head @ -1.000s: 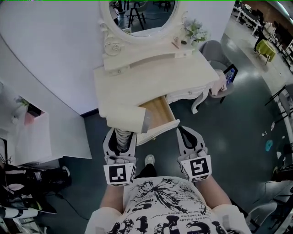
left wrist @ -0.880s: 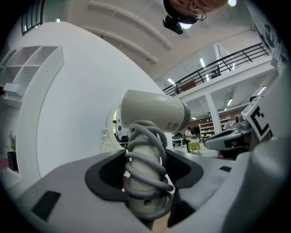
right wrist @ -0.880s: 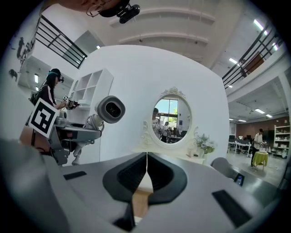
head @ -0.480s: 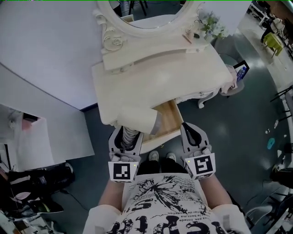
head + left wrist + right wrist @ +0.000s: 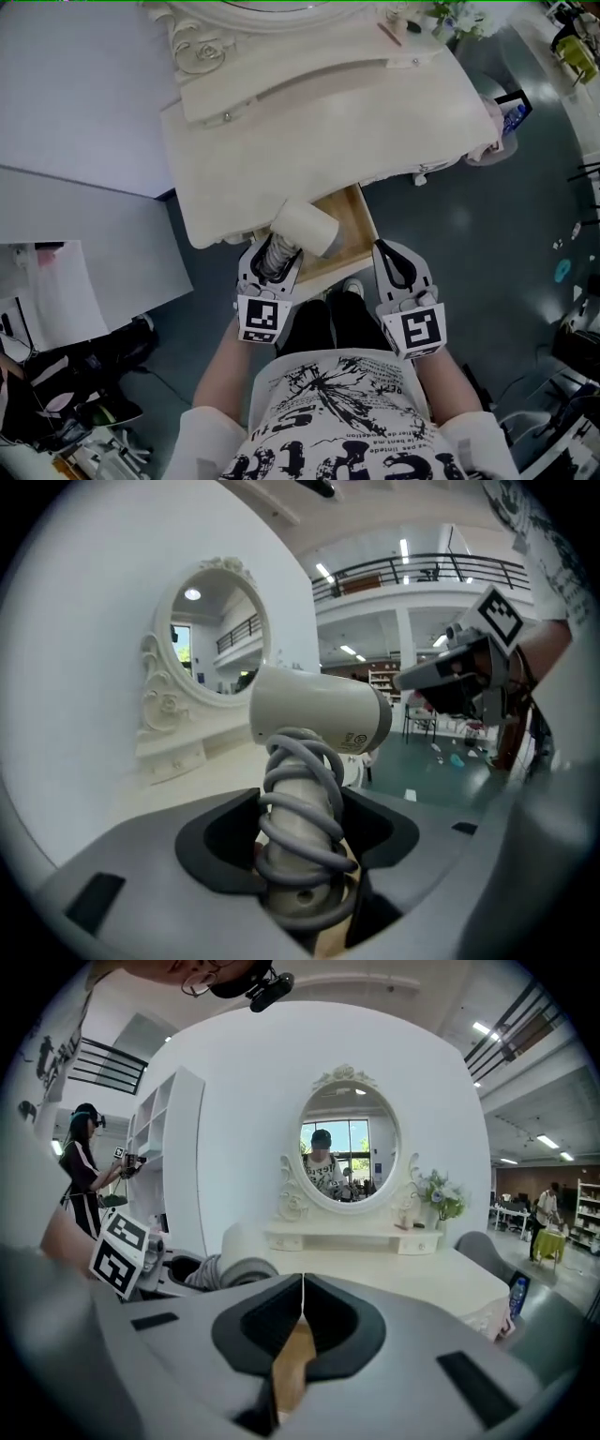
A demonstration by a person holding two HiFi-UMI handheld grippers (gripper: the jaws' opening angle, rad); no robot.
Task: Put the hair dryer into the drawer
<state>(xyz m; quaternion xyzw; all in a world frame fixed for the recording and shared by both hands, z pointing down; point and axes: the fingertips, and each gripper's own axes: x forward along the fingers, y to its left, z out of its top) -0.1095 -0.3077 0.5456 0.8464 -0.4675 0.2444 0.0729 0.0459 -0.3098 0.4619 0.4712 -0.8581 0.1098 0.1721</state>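
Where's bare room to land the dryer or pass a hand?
Open drawer: bare wood floor shows between the hair dryer head and the drawer's right wall. The tabletop has a wide bare patch between the mirror shelf and the front edge. Crowded: the drawer's front, where the left tongs, gripping the dryer, and the shut right tongs sit; also the shelf's right end by the flowers.
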